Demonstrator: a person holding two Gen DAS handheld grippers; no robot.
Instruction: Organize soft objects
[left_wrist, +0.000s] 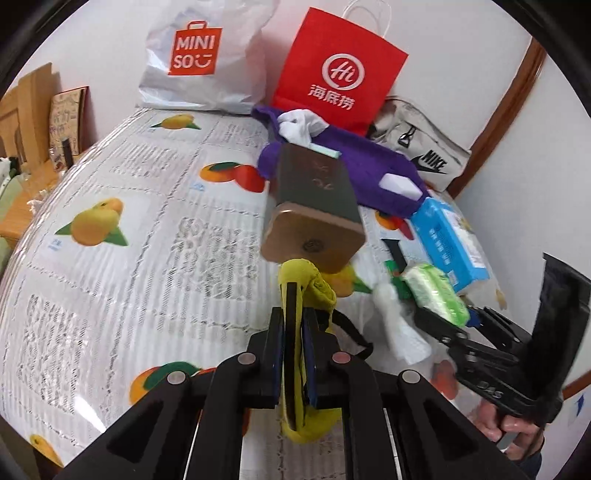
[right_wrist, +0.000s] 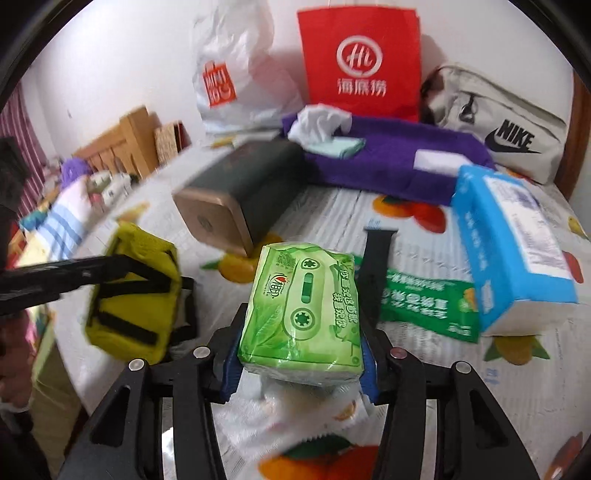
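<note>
Left claw (left_wrist: 295, 317) clamped on yellow fabric pouch (left_wrist: 297, 291); right claw (right_wrist: 301, 328) pinching green soft tissue pack (right_wrist: 303, 314). Purple cloth organizer (right_wrist: 388, 162) lies far, its long axis left-right, right claw nearer.

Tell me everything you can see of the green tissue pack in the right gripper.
The green tissue pack is a soft, glossy plastic-wrapped block printed with a cassette-tape drawing, leaves and Chinese text. The right gripper is shut on it, its blue-padded fingers pressing the two sides, and the printed face is turned up toward the camera. It appears lifted above the fruit-print tablecloth. A crumpled white tissue shows beneath it. The wrap looks unopened, though its far end is hidden.
</note>
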